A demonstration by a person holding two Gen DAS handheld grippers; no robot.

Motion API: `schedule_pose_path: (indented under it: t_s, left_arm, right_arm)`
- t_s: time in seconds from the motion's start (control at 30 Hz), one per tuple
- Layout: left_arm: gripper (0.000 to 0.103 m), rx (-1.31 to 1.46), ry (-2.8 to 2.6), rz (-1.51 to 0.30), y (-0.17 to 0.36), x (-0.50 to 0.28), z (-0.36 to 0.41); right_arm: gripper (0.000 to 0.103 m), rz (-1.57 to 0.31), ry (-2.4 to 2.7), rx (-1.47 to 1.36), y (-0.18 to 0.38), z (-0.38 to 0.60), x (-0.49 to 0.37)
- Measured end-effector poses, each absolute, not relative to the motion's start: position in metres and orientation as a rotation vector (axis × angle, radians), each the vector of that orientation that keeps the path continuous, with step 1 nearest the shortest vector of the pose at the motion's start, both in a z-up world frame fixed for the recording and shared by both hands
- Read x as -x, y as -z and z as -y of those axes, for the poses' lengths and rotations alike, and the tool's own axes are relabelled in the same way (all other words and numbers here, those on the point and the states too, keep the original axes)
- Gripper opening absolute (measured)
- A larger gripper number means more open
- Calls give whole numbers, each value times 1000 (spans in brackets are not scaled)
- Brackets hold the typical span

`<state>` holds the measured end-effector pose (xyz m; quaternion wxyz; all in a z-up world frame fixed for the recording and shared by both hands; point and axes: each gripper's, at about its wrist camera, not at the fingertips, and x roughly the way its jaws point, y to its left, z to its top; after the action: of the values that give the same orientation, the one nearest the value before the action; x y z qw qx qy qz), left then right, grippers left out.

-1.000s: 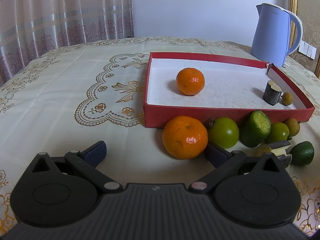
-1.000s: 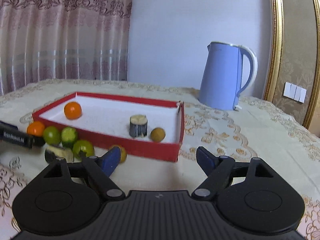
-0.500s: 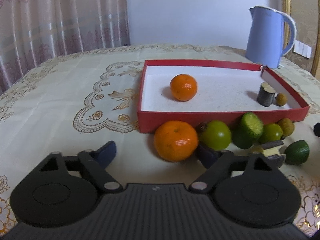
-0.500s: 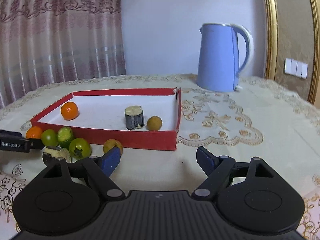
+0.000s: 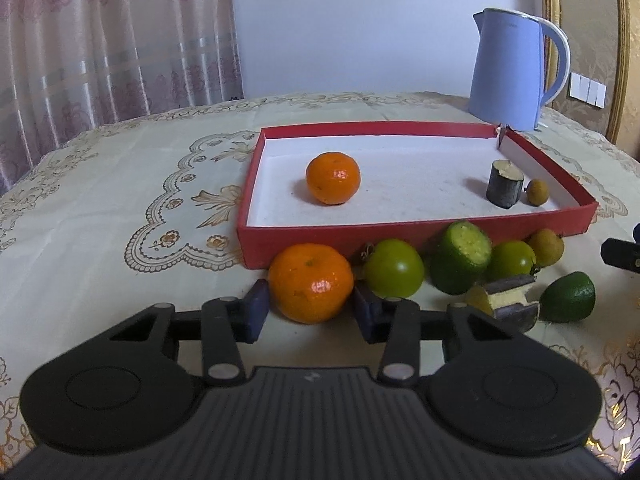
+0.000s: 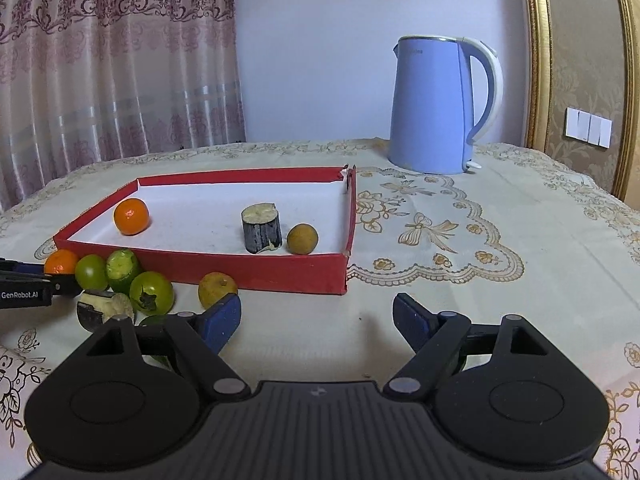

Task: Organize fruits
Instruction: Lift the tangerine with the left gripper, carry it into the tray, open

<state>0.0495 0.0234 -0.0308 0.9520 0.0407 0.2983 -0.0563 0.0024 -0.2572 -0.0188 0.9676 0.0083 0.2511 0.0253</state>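
Note:
An orange (image 5: pixel 311 282) rests on the tablecloth against the front wall of the red box (image 5: pixel 400 236). My left gripper (image 5: pixel 310 309) is closing around it, and both blue pads (image 5: pixel 256 310) touch its sides. A second orange (image 5: pixel 333 178), a dark cut stump (image 5: pixel 505 184) and a small brown fruit (image 5: pixel 537 192) lie inside the box. To the right of the gripped orange sit a green tomato (image 5: pixel 394 268), a cut green fruit (image 5: pixel 460 258) and several other pieces. My right gripper (image 6: pixel 316 320) hovers open over bare cloth in front of the box's right corner (image 6: pixel 346 276).
A blue kettle (image 6: pixel 436 108) stands behind the box at the back right. A yellow-brown fruit (image 6: pixel 217 288) lies just ahead of the right gripper's left finger. Curtains hang behind the table on the left, and a gold-framed wall is at the right.
The left jaws have come in from wide open until they touch the orange on the cloth. The right gripper has rolled a little and stays open.

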Motion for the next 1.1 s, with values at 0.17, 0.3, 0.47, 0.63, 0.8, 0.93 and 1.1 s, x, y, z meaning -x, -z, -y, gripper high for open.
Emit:
schedule_pose_path:
  t_s: [0.17,0.3,0.47,0.63,0.8,0.93,1.1]
  left_arm:
    - [41,-74,121,-597,23,-43,-25]
    - [41,-76,121,-587,16,-39,-24]
    - [41,-83,128,-555,1,-36,-23]
    - [41,-71,126,-534,-13,-49,-25]
    - [41,-30,125,-577,-17,-86,-29]
    - [41,-29,111,-617,-8,-109,-30]
    - [41,-44,94,-640,3,-127,-27]
  right_arm:
    - [83,-529,-40,-22,20,258,-6]
    - [83,-543,-38,-22,21,257,-8]
    - [83,-573,-35,-21,23,257,-13]
    - [83,-590,-25,-33,25,258,-15]
    - [83,-595,-22,-30,25,258,-15]
    - [83,-594,-19,-36,25,259,-15]
    - [83,-611,-22,-32,27,259,-18]
